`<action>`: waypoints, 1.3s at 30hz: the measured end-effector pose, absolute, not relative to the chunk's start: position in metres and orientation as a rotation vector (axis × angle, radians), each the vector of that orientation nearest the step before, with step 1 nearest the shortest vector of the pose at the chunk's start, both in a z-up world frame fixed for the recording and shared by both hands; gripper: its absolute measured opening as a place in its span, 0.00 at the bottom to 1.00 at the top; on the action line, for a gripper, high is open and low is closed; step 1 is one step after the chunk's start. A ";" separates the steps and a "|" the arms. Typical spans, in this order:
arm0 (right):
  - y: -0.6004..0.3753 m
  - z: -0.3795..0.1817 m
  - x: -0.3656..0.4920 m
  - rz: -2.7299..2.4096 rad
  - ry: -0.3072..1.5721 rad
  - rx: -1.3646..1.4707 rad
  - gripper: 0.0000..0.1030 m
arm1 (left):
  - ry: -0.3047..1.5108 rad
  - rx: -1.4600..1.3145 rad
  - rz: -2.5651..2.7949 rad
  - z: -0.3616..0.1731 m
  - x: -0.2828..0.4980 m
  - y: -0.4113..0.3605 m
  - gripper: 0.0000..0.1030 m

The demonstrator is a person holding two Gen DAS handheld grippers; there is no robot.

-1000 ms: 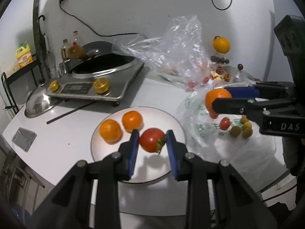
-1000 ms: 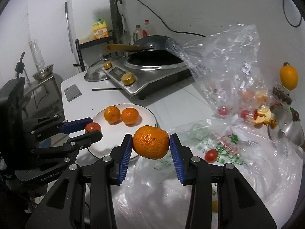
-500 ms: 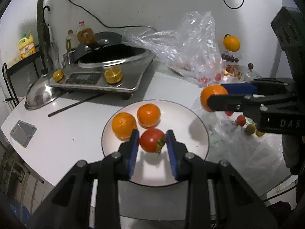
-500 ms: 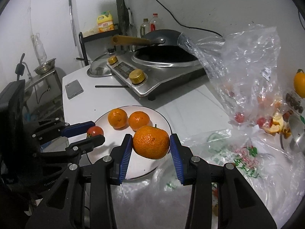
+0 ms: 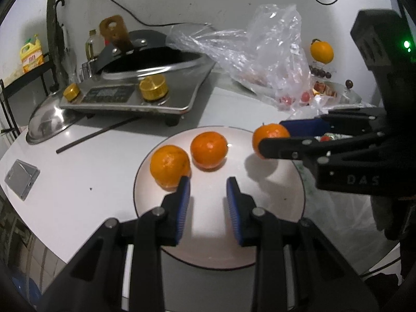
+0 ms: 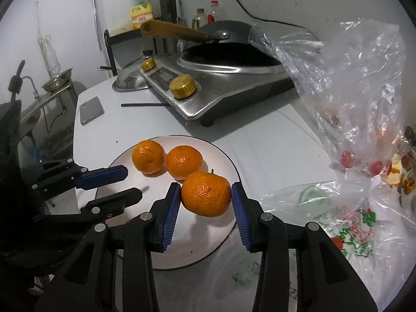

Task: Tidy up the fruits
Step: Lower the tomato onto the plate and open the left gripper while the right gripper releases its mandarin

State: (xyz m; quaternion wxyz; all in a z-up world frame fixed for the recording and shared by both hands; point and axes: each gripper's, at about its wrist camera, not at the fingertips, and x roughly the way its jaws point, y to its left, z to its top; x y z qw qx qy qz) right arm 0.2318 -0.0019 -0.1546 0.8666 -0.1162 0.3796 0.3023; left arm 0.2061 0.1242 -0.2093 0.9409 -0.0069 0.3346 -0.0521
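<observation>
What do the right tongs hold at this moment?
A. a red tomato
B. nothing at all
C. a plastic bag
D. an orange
D: in the right wrist view, the right tongs are closed on an orange, with both blue pads against its sides, above the plate where two other oranges lie.

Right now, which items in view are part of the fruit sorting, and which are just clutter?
Job:
- plate
- two oranges on plate
- orange held in right tongs, over the plate
- left tongs, open, nothing between them
- plastic bags with small red fruit

Clutter:
- cooktop with wok
- steel lid
- phone
- yellow bottle
</observation>
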 end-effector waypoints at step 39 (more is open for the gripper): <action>0.018 -0.182 0.239 0.583 0.843 -0.313 0.50 | 0.704 -0.038 -0.107 -0.214 0.187 0.132 0.52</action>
